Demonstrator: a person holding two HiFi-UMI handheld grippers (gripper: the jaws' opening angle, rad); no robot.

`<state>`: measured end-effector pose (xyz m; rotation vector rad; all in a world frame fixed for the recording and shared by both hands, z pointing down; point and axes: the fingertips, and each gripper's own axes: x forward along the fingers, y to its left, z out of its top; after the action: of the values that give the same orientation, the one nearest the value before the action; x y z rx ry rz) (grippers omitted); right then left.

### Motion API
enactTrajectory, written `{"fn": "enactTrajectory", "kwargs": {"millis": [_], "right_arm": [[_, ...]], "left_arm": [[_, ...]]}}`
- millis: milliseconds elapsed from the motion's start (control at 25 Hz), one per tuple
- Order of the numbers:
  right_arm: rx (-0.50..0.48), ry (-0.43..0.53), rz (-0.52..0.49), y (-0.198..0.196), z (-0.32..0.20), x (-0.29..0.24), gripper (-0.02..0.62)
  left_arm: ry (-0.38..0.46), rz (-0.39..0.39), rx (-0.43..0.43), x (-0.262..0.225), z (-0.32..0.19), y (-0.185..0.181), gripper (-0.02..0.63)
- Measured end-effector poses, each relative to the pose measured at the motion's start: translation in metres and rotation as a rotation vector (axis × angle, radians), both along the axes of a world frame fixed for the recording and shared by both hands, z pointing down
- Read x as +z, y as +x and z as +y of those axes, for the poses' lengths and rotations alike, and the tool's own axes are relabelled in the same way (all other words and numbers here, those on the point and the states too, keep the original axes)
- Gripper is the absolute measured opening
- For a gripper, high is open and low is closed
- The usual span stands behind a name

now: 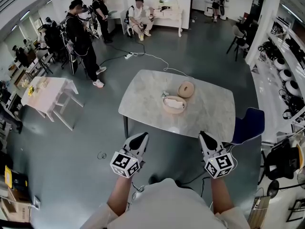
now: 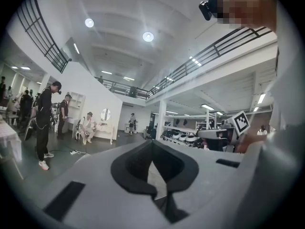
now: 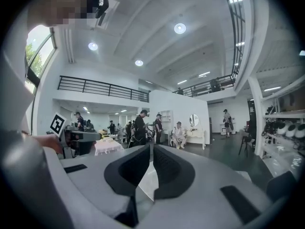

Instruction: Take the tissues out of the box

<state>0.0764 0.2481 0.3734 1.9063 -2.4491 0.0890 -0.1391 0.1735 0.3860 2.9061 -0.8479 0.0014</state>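
On the marble table point(image 1: 209, 116), a round tan tissue box point(image 1: 174, 104) stands open with white tissue showing in it. Its round lid point(image 1: 186, 89) lies just behind it to the right. Both grippers hover short of the table's near edge, far from the box. My left gripper point(image 1: 144, 136) is shut and holds nothing. My right gripper point(image 1: 204, 135) is likewise shut and empty. In the left gripper view the left gripper's point(image 2: 152, 144) jaws meet with nothing between them. The right gripper view shows the right gripper point(image 3: 151, 149) the same way, pointing across the hall.
A blue chair point(image 1: 250, 124) stands at the table's right corner. A small white table point(image 1: 47, 94) sits to the left. Several people point(image 1: 83, 42) stand or sit at the back. A cable point(image 1: 143, 56) runs over the floor beyond the table. Shelving point(image 1: 286, 66) lines the right wall.
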Motion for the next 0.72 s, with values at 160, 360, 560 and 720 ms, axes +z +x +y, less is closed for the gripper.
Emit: {"fn": "enactTrajectory", "kwargs": {"millis": [160,360,560,720], "right_arm": [[0.010,0.000,-0.006,-0.001,0.000,0.000,0.046],[0.027,-0.003,-0.008,-0.004,-0.002,0.002,0.046],[0.049,-0.009,-0.005,-0.012,-0.004,0.005,0.048],[0.062,-0.011,-0.004,-0.015,-0.007,0.006,0.047]], "left_arm": [[-0.007,0.002,0.005,0.002,-0.001,-0.001,0.006],[-0.011,0.001,0.015,0.005,-0.005,-0.005,0.006],[-0.020,-0.003,0.030,0.010,-0.009,-0.013,0.006],[-0.025,-0.008,0.042,0.014,-0.014,-0.015,0.008]]}}
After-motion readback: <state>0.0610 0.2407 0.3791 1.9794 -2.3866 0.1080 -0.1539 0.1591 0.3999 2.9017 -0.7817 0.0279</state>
